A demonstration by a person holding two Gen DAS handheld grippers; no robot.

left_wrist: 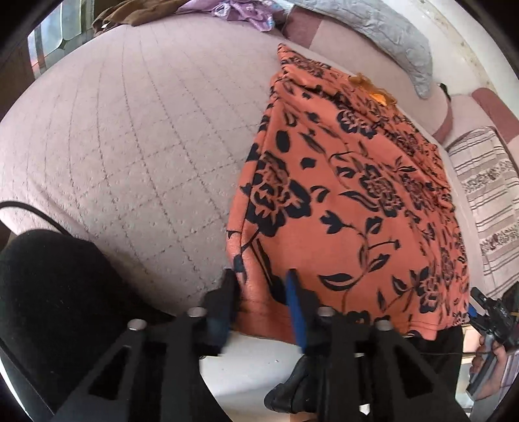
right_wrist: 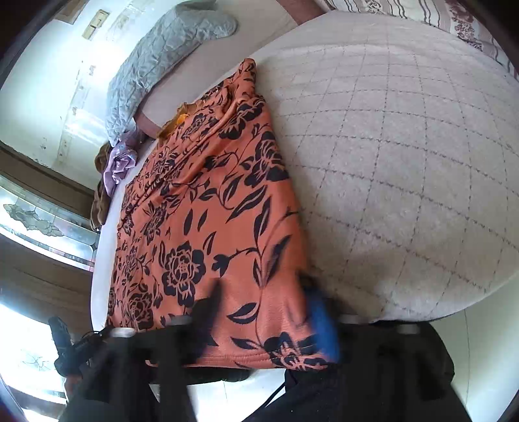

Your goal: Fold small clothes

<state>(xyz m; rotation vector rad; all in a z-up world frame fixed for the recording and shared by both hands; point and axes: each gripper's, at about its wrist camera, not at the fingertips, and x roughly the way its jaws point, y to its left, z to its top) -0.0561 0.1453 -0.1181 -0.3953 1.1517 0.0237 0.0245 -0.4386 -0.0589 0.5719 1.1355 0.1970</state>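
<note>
An orange garment with black flowers [left_wrist: 350, 201] lies spread lengthwise on the pale quilted bed, its hem at the near bed edge; it also shows in the right wrist view [right_wrist: 201, 211]. My left gripper [left_wrist: 261, 285] straddles the hem's left corner, fingers apart with cloth between them. My right gripper [right_wrist: 262, 302] straddles the hem's other corner, blurred, fingers also apart. The right gripper shows at the right edge of the left wrist view [left_wrist: 489, 311].
The quilted bedspread [left_wrist: 129, 155] covers the bed. A grey pillow [left_wrist: 389, 32], a striped pillow [left_wrist: 489, 201] and a heap of purple and brown clothes [left_wrist: 240, 13] lie at the far end. White floor [left_wrist: 246, 366] is below the bed edge.
</note>
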